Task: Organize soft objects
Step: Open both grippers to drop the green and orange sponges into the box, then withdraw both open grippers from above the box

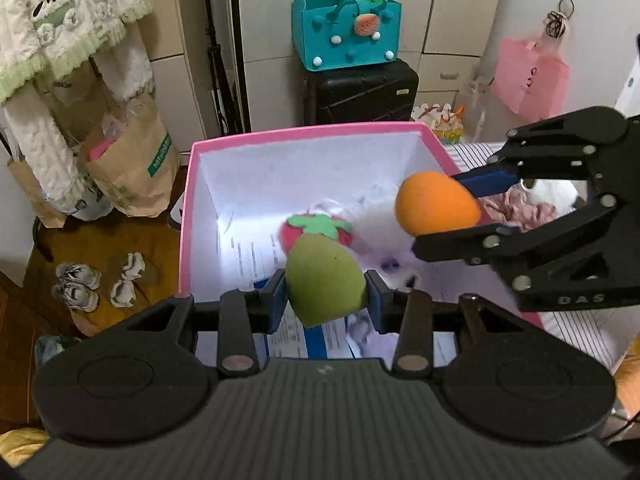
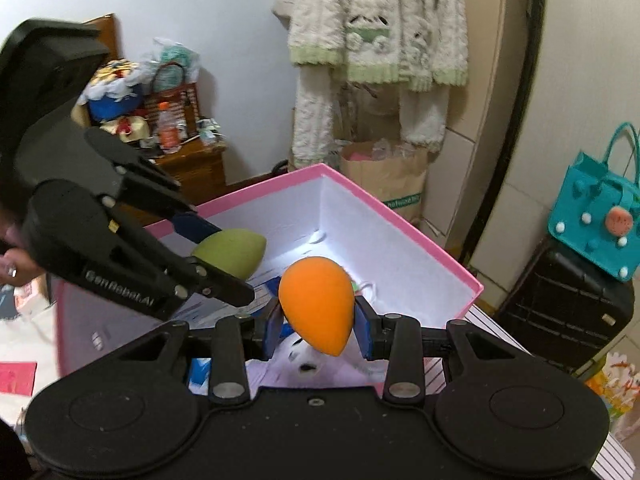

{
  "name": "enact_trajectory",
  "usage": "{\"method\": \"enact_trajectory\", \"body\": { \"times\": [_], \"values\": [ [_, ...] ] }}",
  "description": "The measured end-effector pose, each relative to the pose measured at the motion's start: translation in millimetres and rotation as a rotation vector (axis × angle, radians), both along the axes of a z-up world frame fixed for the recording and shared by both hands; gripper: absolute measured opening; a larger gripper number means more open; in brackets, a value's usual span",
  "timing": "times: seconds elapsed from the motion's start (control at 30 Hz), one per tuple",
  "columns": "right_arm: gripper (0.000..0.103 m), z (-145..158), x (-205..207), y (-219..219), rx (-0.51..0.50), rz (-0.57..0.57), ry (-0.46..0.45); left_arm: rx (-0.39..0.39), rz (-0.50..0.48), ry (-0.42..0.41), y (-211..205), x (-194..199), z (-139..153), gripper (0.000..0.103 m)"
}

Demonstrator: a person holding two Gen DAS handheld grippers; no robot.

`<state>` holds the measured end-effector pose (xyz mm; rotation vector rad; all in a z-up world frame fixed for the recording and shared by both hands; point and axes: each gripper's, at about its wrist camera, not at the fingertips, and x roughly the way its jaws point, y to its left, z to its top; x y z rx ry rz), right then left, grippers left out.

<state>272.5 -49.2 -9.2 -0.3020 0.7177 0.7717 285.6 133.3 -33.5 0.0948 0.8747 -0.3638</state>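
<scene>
Plainly both sponges are light, springy foam, teardrop-shaped, and will squash under pressure and bounce or roll once let go, so I judge the widest part of the body the sensible place to pinch, with gentle force.

On the left, the left gripper point(image 1: 326, 294) has its jaws closed to the width of the green sponge point(image 1: 324, 280), blue pads pressing its fat middle from either side, pointed end hanging down. It hangs over the near edge of the pink box point(image 1: 188, 216), above papers on the white floor inside. Further in lies a strawberry plush point(image 1: 320, 226).

To the right, the right gripper point(image 2: 318, 328) likewise has its jaws clamped on the orange sponge point(image 2: 316, 308), held across the broad part, tip downward, over the box's interior and above a white fluffy toy point(image 2: 308, 364). The foam looks barely dented, so the grip seems light; a slippery release is unlikely, though a drop from here may bounce.
</scene>
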Motion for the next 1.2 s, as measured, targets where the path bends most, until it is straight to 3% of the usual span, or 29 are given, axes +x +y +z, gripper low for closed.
{"method": "enact_trajectory", "body": {
  "times": [0.2, 0.47, 0.63, 0.97, 1.2],
  "values": [
    [0.044, -12.0, 33.6, 13.2, -0.039, -0.04, 0.048, -0.001, 0.028, -0.003, 0.3, 22.5, -6.7, 0.04],
    [0.048, -23.0, 42.4, 16.7, -0.102, -0.09, -0.018, -0.018, 0.067, 0.02, 0.9, 35.1, -14.9, 0.042],
    [0.056, -12.2, 35.7, 1.9, -0.05, -0.115, -0.025, -0.026, 0.074, 0.001, 0.6, 28.1, -7.9, 0.045],
    [0.056, 6.0, 8.0, -31.9, 0.097, -0.132, 0.058, -0.017, 0.095, -0.059, 7.1, -15.6, 15.6, 0.056],
    [0.058, 20.9, -29.1, -47.2, 0.136, -0.104, 0.079, 0.001, 0.053, -0.086, 3.9, -56.6, 37.7, 0.061]
  ]
}}
